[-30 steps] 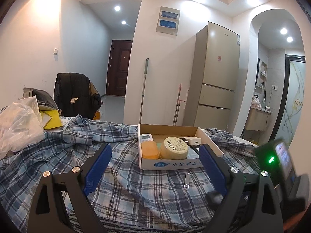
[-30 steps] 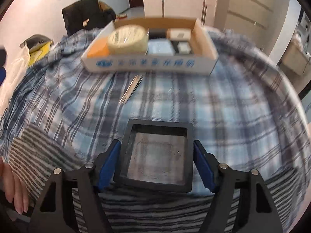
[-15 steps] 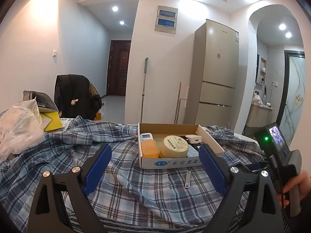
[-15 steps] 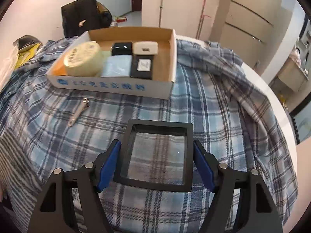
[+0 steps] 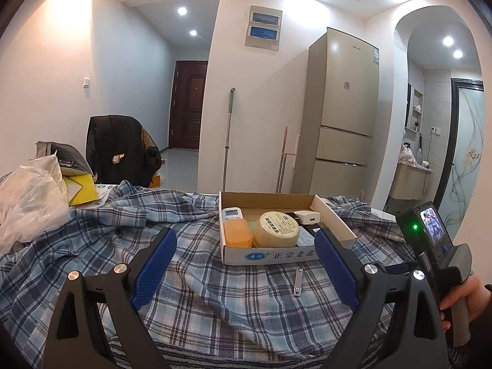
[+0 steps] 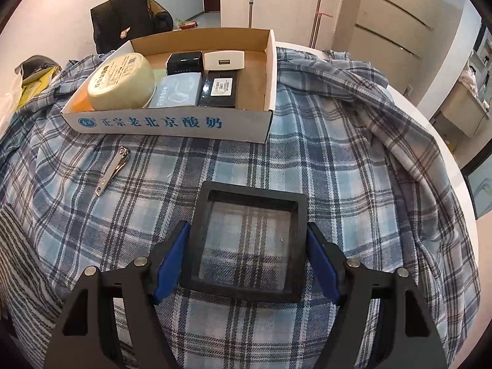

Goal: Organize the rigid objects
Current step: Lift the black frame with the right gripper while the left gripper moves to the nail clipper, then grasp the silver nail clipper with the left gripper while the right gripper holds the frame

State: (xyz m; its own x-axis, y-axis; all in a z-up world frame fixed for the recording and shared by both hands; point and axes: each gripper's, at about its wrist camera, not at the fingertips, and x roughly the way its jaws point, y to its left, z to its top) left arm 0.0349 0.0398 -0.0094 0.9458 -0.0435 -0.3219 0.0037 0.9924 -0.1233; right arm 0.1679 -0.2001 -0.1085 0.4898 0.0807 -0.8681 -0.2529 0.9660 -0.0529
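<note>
One cardboard box (image 6: 172, 126) sat on the plaid cloth (image 6: 353, 166) over the worktop, holding seven things: a remote, an orange case, a round tub (image 6: 121, 81), a pale blue pack, two black boxes and a white charger (image 6: 224, 60). One nail clipper (image 6: 112, 170) lay just in front of it. The right claw (image 6: 249, 264) pinched one black square frame (image 6: 296, 246) above the cloth, near the box. The left claw (image 5: 243, 255) was spread, empty. A fridge (image 5: 344, 110) stood behind. The remote's lower end was hidden.
</note>
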